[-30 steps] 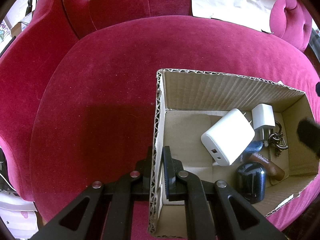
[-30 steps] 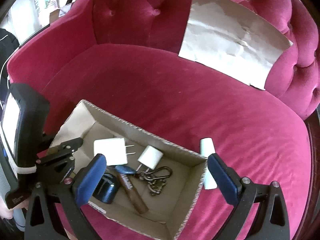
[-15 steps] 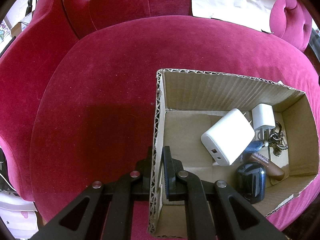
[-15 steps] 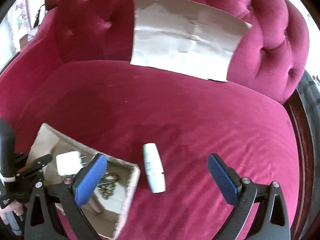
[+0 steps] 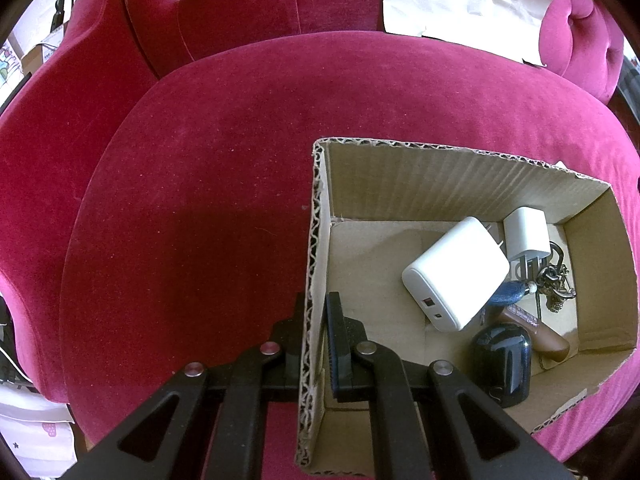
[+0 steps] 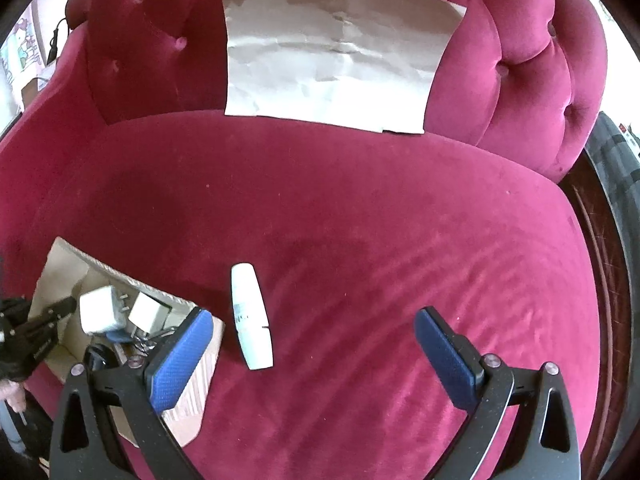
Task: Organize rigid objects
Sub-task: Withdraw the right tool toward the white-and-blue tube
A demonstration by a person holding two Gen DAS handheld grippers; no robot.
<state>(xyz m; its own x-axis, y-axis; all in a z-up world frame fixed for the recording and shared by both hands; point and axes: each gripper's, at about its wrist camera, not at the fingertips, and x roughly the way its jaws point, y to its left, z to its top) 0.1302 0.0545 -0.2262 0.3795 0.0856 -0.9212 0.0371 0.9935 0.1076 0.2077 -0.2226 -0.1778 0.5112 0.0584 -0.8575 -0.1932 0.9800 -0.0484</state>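
Note:
My left gripper point(image 5: 316, 320) is shut on the near left wall of an open cardboard box point(image 5: 460, 188) on a red velvet sofa. The box holds a large white charger point(image 5: 456, 274), a small white charger point(image 5: 525, 238), a key ring point(image 5: 556, 284), a brown stick point(image 5: 540, 330) and a dark rounded object point(image 5: 502, 362). My right gripper point(image 6: 314, 354) is open and empty above the seat. A white tube point(image 6: 251, 316) lies on the cushion just right of the box point(image 6: 60, 276), between the blue pads point(image 6: 180, 356) and nearer the left one.
A crumpled sheet of brown paper point(image 6: 332, 52) leans on the sofa's tufted backrest point(image 6: 520, 60). The red seat cushion point(image 6: 400, 208) stretches wide to the right of the tube. The sofa's dark wooden edge point(image 6: 596, 248) is at the far right.
My right gripper has swung right, away from over the box, and now faces the white tube on the cushion. The left gripper and box have not moved.

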